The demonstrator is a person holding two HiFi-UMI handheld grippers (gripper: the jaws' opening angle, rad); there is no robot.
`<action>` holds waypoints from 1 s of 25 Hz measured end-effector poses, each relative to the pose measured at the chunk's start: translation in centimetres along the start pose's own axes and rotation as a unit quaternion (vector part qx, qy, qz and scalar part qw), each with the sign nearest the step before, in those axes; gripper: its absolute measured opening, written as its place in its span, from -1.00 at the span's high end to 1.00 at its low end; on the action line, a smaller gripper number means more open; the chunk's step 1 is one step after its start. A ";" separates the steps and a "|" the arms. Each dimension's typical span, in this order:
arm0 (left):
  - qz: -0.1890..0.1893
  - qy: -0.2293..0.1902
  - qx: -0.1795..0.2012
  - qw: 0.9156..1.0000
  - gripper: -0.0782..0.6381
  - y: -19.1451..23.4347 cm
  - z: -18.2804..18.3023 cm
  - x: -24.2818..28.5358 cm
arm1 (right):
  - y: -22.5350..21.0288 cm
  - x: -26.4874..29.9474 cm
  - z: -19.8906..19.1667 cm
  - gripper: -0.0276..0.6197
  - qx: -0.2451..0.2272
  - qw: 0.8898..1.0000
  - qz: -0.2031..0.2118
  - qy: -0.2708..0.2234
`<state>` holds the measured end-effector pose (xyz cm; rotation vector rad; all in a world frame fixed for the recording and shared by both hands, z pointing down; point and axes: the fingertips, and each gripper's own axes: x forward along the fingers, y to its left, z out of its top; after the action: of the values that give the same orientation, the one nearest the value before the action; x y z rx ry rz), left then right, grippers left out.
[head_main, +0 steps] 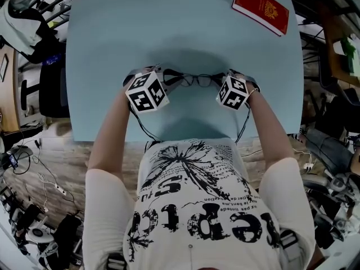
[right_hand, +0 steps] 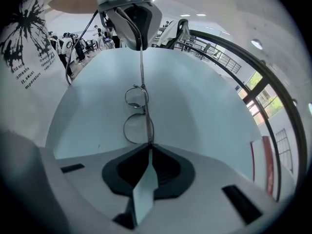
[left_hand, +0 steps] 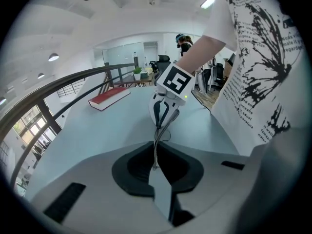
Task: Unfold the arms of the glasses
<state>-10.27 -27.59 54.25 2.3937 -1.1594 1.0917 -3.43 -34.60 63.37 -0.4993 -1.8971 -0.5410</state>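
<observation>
The thin metal-framed glasses (head_main: 197, 81) hang just above the light blue table (head_main: 112, 49), stretched between my two grippers. In the head view my left gripper (head_main: 169, 82) is at their left end and my right gripper (head_main: 224, 83) at their right end. In the left gripper view the left gripper (left_hand: 155, 164) is shut on the tip of a slim glasses arm (left_hand: 159, 130) that runs toward the right gripper (left_hand: 168, 108). In the right gripper view the right gripper (right_hand: 147, 146) is shut on the frame's end beside the round lenses (right_hand: 137, 126), and the arm (right_hand: 142, 67) runs straight to the left gripper (right_hand: 134, 21).
A red book (head_main: 260, 7) lies at the table's far right corner, also seen as a red book (left_hand: 109, 97) beyond the left gripper. A railing (right_hand: 229, 65) and office furniture surround the table. The person's printed shirt (head_main: 197, 207) is at the near edge.
</observation>
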 end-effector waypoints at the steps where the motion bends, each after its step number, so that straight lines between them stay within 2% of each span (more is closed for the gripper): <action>1: 0.003 0.002 0.000 1.000 0.69 0.0 -0.3 -0.3 | 0.1 0.0 0.0 0.81 0.003 1.000 -0.001 0.004; 6: 0.020 0.016 0.002 1.000 0.69 0.5 -1.5 -1.2 | -0.1 -0.1 0.4 0.81 0.017 1.000 -0.013 0.019; 12: 0.022 -0.002 -0.023 0.999 0.69 0.2 -1.5 -1.4 | -0.3 -0.2 0.6 0.78 0.038 0.999 -0.022 0.033; 13: 0.019 -0.004 -0.025 0.999 0.70 0.0 -1.4 -1.4 | -0.3 -0.3 0.6 0.74 0.042 0.998 -0.020 0.037; 15: 0.011 -0.010 -0.028 1.000 0.70 -0.3 -1.3 -1.3 | 0.2 -0.7 1.1 0.48 0.042 0.998 -0.013 0.037; 18: 0.001 -0.015 -0.028 0.999 0.70 -0.6 -1.2 -1.2 | 0.5 -1.2 3.2 0.47 0.023 0.999 -0.020 0.018; 21: -0.004 -0.018 -0.027 0.999 0.70 -0.7 -1.1 -1.1 | 1.1 -0.9 5.9 0.47 -0.017 1.000 -0.018 0.007; 25: -0.009 -0.019 -0.025 0.999 0.70 -0.9 -1.3 -1.2 | 1.7 0.4 8.0 0.58 -0.067 0.997 -0.005 0.027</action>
<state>-10.73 -25.62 54.37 2.3917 -1.1618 1.0027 -8.53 -28.52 61.19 -0.5574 -1.8208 -0.6851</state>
